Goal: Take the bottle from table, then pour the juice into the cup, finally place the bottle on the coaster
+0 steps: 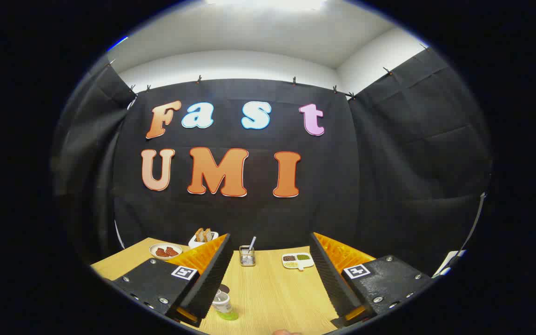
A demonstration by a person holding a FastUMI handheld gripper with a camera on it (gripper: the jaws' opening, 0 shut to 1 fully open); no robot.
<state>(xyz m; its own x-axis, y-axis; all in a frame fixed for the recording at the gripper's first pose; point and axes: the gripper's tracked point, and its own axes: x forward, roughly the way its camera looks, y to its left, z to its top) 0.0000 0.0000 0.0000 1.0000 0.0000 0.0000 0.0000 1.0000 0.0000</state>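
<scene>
Since my claw hangs wide open and empty above the worktop, I judge the grasp not yet begun. From left: the bottle stands at the near edge beside the left finger, a wire holder and a divided dish toward the far edge.

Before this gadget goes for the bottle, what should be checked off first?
1. Fingers apart: ok. The gripper is open, nothing between its fingers.
2. Bottle located: ok. The bottle stands on the wooden table, close beside one finger, low and near.
3. Bottle lined up between the fingers: not ok; it sits off to one side.
4. Cap off for pouring: cannot tell.
5. Cup found: cannot tell. Beyond the fingers stand a wire holder and a divided dish.
6. Coaster found: cannot tell.
</scene>
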